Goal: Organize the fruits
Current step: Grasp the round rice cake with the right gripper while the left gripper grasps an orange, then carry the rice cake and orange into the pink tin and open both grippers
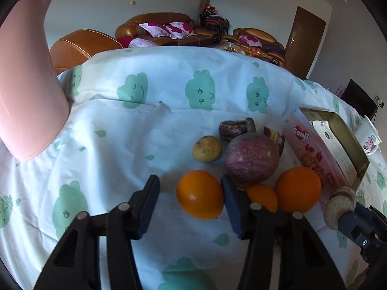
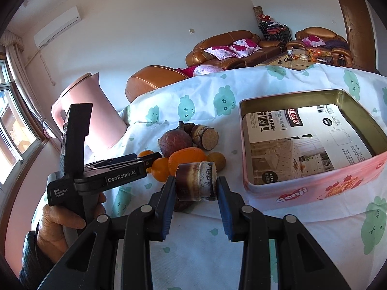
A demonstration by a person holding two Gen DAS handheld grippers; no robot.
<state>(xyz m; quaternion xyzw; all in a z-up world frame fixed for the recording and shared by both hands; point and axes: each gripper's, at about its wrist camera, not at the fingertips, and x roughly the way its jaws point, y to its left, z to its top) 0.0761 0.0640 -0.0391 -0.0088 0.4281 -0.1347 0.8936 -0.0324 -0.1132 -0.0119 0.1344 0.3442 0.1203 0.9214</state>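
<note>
In the left wrist view my left gripper [image 1: 189, 181] is open around an orange [image 1: 199, 194] on the tablecloth. Its right pad sits against the orange and a gap shows at the left pad. Behind lie a purple round fruit [image 1: 251, 159], a small yellow fruit [image 1: 206, 148], two more oranges [image 1: 298, 188] and cut sugarcane pieces [image 1: 232, 126]. My right gripper [image 2: 196, 183] is shut on a short sugarcane piece [image 2: 196, 181], held above the cloth just left of the pink tin box [image 2: 314, 193]. The same fruit pile [image 2: 186, 157] shows behind it.
A pink kettle [image 1: 26, 84] stands at the far left of the table. The open tin's rim [image 2: 290, 96] frames a printed card lying inside. A paper cup [image 1: 370, 140] stands behind the tin. A hand [image 2: 60, 222] holds the left gripper [image 2: 151, 160]. Sofas stand beyond the table.
</note>
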